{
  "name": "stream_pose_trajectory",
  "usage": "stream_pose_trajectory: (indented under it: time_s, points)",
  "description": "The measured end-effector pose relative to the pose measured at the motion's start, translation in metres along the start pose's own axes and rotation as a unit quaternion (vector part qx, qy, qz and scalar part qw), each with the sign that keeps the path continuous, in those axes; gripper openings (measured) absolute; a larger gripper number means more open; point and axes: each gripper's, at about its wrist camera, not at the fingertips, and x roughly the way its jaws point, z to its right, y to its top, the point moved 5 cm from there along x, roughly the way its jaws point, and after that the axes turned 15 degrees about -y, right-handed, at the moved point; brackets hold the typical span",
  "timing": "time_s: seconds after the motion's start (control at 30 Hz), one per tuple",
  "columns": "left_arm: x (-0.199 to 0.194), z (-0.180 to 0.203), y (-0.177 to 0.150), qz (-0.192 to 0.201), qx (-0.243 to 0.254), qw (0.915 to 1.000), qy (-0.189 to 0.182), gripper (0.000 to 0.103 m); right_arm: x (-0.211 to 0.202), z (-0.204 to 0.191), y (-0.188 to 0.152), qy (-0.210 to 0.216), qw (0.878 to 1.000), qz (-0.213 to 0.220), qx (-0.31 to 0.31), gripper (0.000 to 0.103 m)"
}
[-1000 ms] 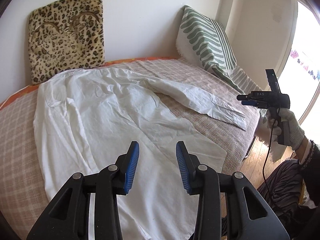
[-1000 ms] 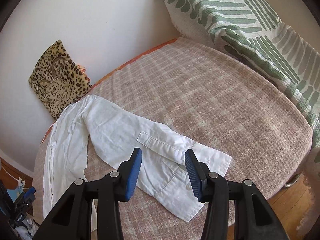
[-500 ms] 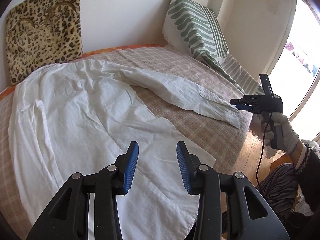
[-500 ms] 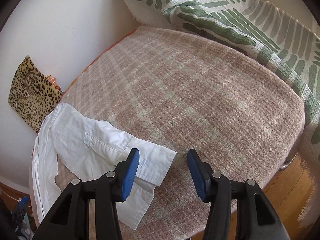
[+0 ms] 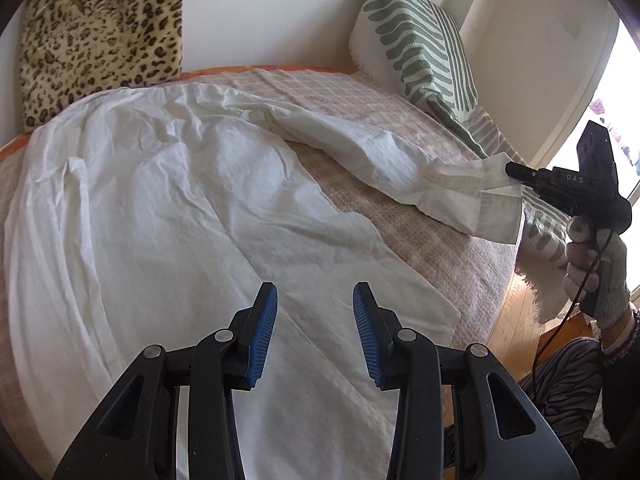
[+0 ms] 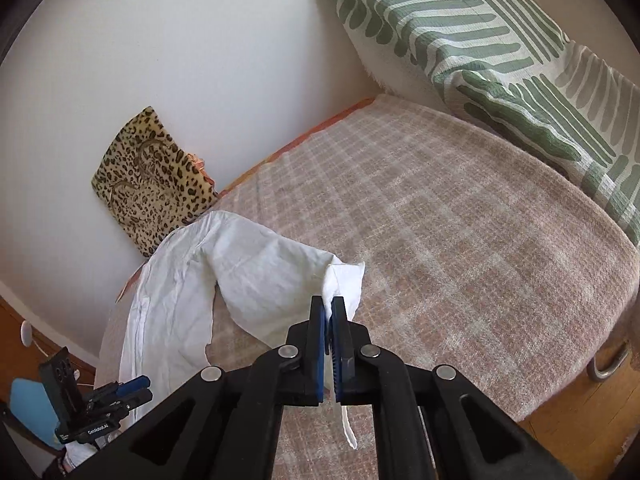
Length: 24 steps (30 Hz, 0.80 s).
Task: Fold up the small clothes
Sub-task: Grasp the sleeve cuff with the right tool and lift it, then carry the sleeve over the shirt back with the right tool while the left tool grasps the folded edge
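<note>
A white long-sleeved shirt (image 5: 168, 208) lies spread on the checked bed cover (image 5: 400, 120). Its right sleeve (image 5: 380, 160) stretches toward the bed's right edge. My right gripper (image 6: 328, 306) is shut on the sleeve's cuff (image 6: 346, 280) and holds it lifted off the bed; it also shows in the left wrist view (image 5: 516, 172) at the cuff (image 5: 488, 192). My left gripper (image 5: 314, 320) is open and empty, hovering over the shirt's lower hem (image 5: 360, 280). It shows small in the right wrist view (image 6: 132, 388) at the lower left.
A leopard-print cushion (image 5: 100, 32) leans on the wall at the back left. A green-striped pillow (image 5: 420, 48) stands at the back right, with a matching throw (image 6: 540, 100) along the bed's right side. Wooden floor (image 5: 516, 320) lies beyond the bed's front edge.
My right gripper has closed on the sleeve cuff and raised it off the bed. My left gripper has stayed open over the shirt's lower part, shifting slightly.
</note>
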Motion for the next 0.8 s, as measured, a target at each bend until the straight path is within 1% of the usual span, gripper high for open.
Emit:
stream_pose_trajectory:
  time_s: [0.13,0.27,0.33,0.4,0.43,0.47,0.53,0.67,0.8]
  points:
    - [-0.006,-0.011,0.008,0.015,-0.041,0.9987,-0.027,0.038,-0.009,-0.056,-0.015,0.033,0.997,0.008,-0.062,0.000]
    - [-0.008,-0.017,0.016,0.027,-0.089,0.9927,-0.076,0.038,-0.009,-0.109,-0.048,0.062,0.989,-0.001,-0.134,0.000]
    - [-0.006,-0.018,0.020,0.033,-0.114,0.9871,-0.107,0.038,-0.007,-0.130,-0.066,0.071,0.983,-0.005,-0.170,0.000]
    - [-0.003,-0.018,0.024,0.041,-0.146,0.9787,-0.139,0.045,-0.006,-0.146,-0.083,0.079,0.977,-0.010,-0.199,0.000]
    - [0.001,-0.016,0.026,0.043,-0.159,0.9738,-0.157,0.051,-0.005,-0.152,-0.090,0.081,0.974,-0.011,-0.212,0.000]
    - [0.007,-0.012,0.028,0.039,-0.166,0.9699,-0.174,0.054,-0.005,-0.158,-0.097,0.081,0.971,-0.011,-0.225,0.000]
    - [0.021,-0.003,0.031,0.023,-0.168,0.9670,-0.190,0.054,-0.005,-0.165,-0.107,0.083,0.966,-0.014,-0.246,0.000]
    - [0.044,0.009,0.034,-0.012,-0.163,0.9656,-0.202,0.054,0.001,-0.161,-0.120,0.089,0.964,-0.031,-0.250,0.000]
    - [0.064,0.013,0.026,-0.053,-0.166,0.9647,-0.197,0.054,0.005,-0.157,-0.129,0.089,0.961,-0.037,-0.259,0.001]
